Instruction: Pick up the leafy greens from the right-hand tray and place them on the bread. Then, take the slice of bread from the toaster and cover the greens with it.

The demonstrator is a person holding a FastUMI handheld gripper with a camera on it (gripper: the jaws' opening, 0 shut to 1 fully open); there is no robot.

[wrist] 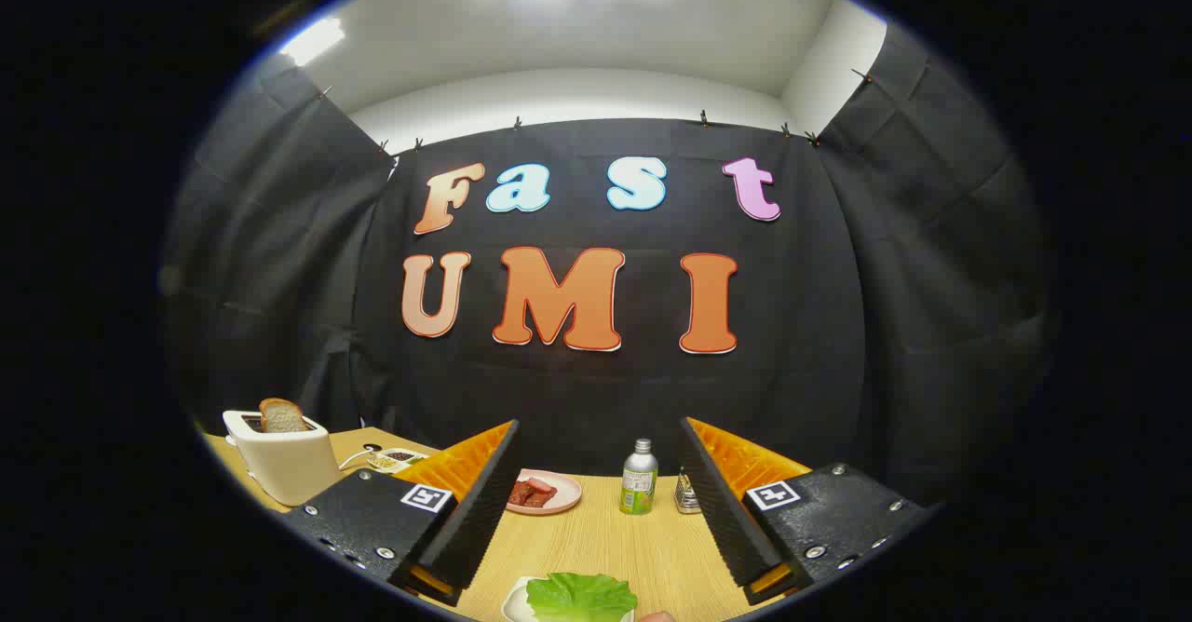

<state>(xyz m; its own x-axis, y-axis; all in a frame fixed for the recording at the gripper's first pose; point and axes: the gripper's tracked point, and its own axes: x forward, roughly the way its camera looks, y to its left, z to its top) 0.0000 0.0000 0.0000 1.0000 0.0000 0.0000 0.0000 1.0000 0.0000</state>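
Leafy greens between open tongs

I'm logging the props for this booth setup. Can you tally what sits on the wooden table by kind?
Food: 3 (brown bread slice in the toaster, green leafy lettuce, red meat pieces)
Dishes: 3 (pink round plate, white tray, small white condiment dish)
Appliances: 1 (cream toaster)
Bottles: 1 (silver bottle with green label)
Total: 8
The tool hovers open above the lettuce.

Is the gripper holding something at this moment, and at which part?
Nothing is held. The gripper has its fingers wide open, with only bare wooden table between them; the green leafy lettuce lies on its white tray, untouched.
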